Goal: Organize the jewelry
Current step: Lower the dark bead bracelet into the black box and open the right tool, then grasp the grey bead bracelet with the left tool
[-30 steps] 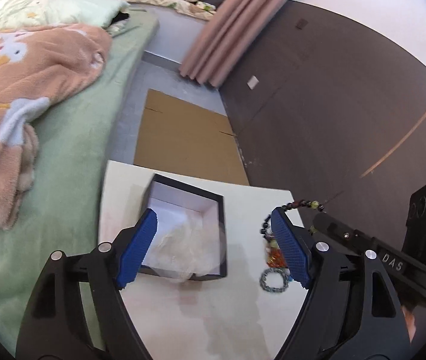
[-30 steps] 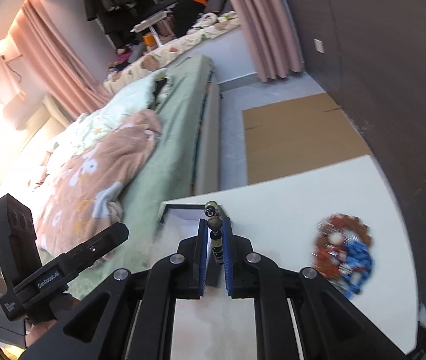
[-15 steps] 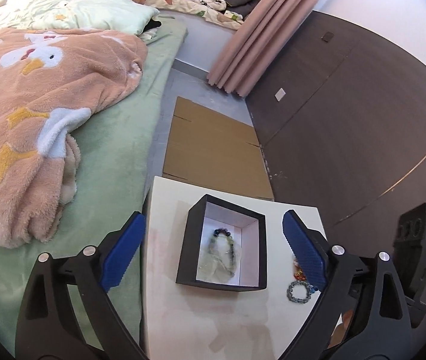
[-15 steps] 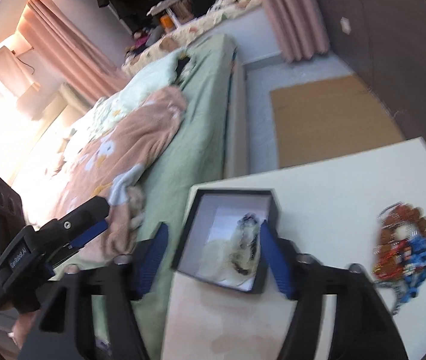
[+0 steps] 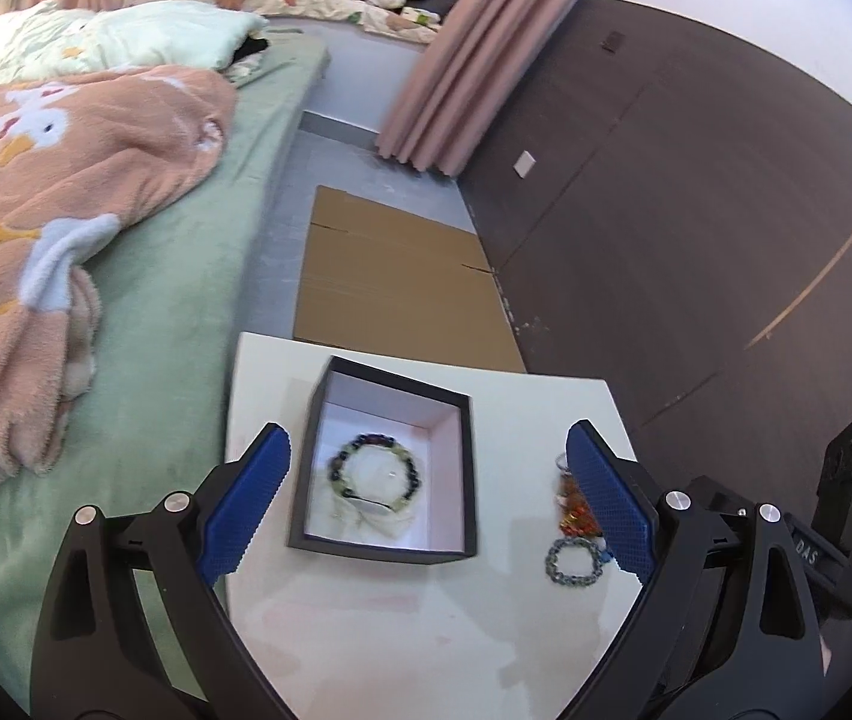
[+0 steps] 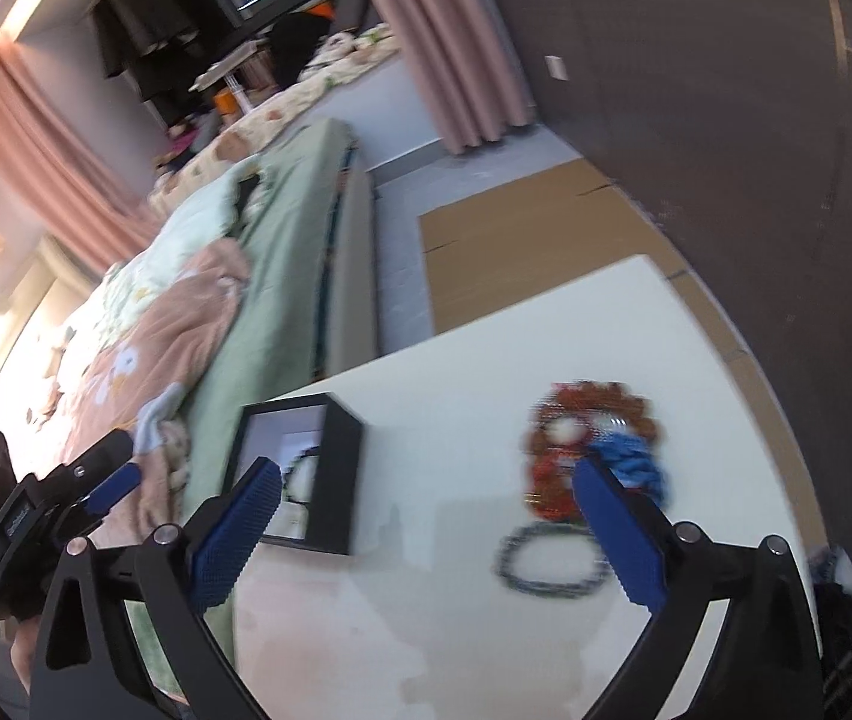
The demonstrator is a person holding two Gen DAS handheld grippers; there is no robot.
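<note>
— On the white tabletop (image 5: 402,630) we see the black box (image 5: 387,462) with a beaded bracelet (image 5: 375,471) lying inside it.

— Our left gripper (image 5: 426,504) hovers with fingers spread wide, pinching nothing. Our right gripper (image 6: 420,534) is opening its fingers, nothing between them.

— Beside the box, well apart, we see the jewelry pile (image 6: 591,450) and a grey bracelet (image 6: 549,561).
</note>
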